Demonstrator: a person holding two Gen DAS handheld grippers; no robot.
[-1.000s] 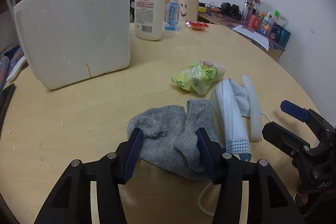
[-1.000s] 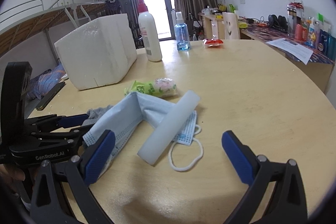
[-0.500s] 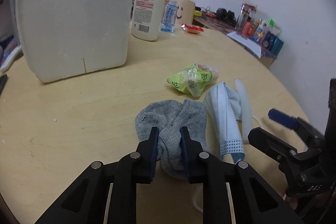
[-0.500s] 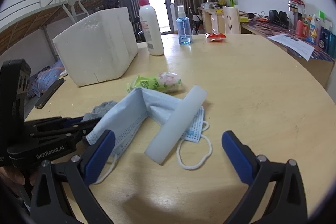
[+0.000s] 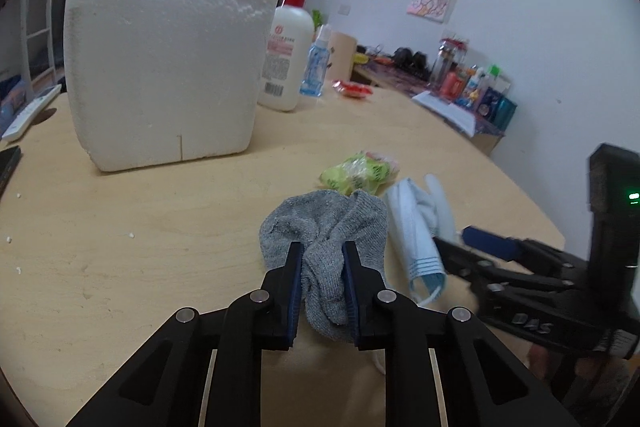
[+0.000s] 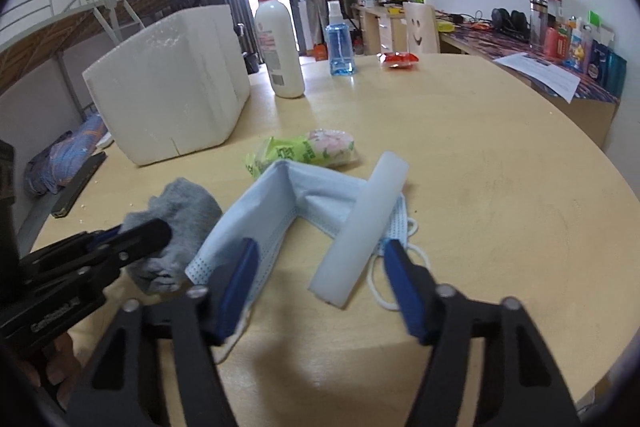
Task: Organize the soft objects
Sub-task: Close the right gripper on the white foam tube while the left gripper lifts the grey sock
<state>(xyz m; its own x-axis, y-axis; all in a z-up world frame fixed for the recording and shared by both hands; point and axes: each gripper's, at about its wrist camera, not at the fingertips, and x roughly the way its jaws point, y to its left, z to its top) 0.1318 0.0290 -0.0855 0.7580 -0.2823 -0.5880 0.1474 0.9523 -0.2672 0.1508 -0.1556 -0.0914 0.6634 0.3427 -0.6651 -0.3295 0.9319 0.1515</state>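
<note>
While left gripper (image 5: 322, 259) pinches grey sock (image 5: 324, 223) on table (image 5: 160, 227), pointing downward, right gripper (image 6: 320, 255) closes around face mask (image 6: 260, 211) and white foam strip (image 6: 362, 227). Second ago both stood wide, sock ungripped.

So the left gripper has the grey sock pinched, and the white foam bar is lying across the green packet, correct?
Not quite. The left gripper does pinch the grey sock, but the foam bar lies across the blue face mask, not the green packet, which sits apart just behind them. The right wrist view shows it clearly.
</note>
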